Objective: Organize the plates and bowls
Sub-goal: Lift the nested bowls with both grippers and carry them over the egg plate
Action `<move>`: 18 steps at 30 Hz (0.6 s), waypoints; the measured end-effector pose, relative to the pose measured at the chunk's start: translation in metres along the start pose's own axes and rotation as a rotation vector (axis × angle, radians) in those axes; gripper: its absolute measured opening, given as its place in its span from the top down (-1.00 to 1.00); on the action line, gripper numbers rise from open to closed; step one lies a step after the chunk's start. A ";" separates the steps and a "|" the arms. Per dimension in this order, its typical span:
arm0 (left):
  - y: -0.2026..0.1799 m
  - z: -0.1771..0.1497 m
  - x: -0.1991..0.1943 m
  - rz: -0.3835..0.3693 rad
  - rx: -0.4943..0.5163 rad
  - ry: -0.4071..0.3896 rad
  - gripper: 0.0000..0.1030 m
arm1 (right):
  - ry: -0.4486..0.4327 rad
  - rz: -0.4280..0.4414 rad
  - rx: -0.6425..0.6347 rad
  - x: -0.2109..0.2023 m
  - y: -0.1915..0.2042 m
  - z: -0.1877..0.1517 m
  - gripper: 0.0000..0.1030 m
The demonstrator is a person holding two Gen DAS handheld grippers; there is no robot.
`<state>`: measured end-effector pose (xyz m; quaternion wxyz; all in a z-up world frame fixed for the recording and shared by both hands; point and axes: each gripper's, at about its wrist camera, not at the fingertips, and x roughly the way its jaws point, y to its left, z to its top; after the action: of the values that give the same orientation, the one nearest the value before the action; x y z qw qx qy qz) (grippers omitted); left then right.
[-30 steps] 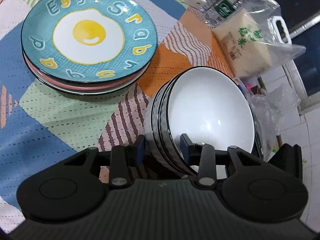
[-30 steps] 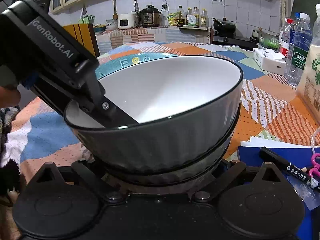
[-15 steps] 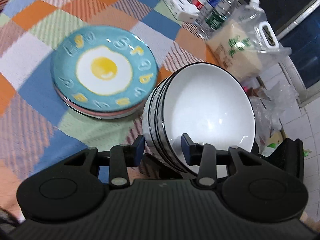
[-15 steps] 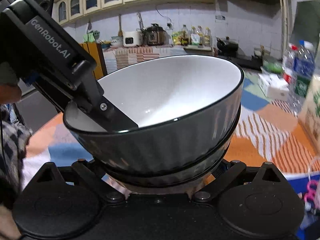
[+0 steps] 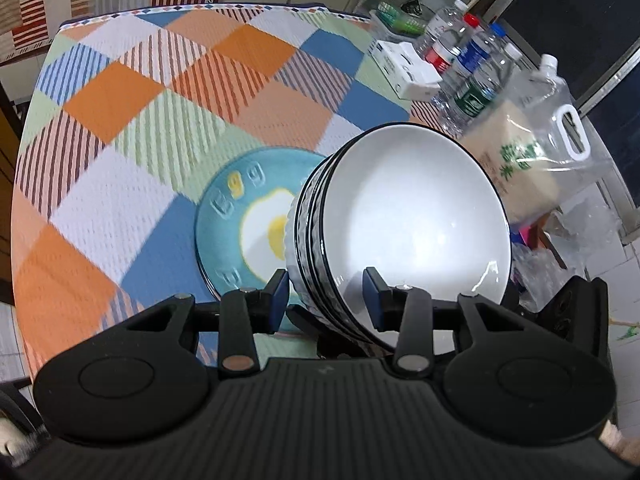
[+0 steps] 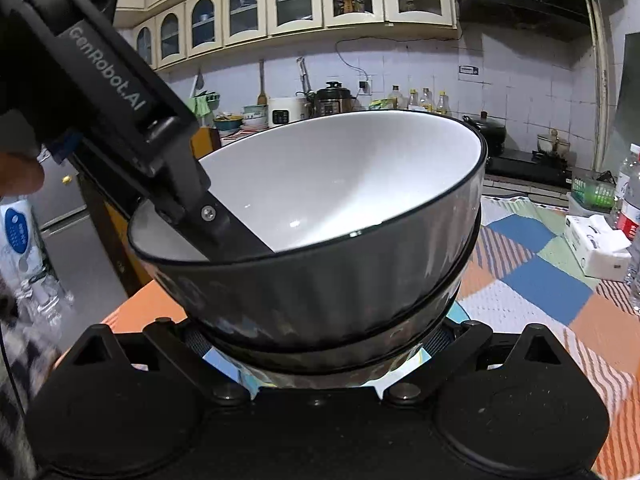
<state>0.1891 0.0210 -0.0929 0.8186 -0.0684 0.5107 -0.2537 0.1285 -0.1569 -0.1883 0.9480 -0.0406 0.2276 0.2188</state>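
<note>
Nested stack of grey ribbed ceramic bowls (image 5: 400, 232), white inside, held above the egg-print blue plate (image 5: 236, 232): left gripper (image 5: 326, 300) clamps the rim, right gripper (image 6: 316, 340) cradles the base; heavy, slick, breakable.

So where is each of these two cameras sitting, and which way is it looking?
Left wrist: on the left gripper, looking steeply down at the stacked bowls it clamps by the rim, above the egg plate.
Right wrist: on the right gripper, looking nearly level across the kitchen; its fingers flank the stack's base; a fingertip shows.
Shared: the same bowls, tablecloth, bottles.
</note>
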 end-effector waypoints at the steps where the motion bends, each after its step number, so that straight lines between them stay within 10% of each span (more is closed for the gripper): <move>1: 0.005 0.004 0.003 -0.004 -0.008 0.002 0.26 | 0.006 -0.004 0.003 0.005 0.000 0.001 -0.95; 18: 0.045 0.016 0.073 -0.024 -0.064 0.052 0.27 | 0.167 -0.050 -0.010 0.066 -0.017 -0.011 -0.95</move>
<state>0.2440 0.0223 -0.1613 0.7994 -0.0938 0.5388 -0.2488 0.1840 -0.1479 -0.2278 0.9307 -0.0693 0.3037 0.1918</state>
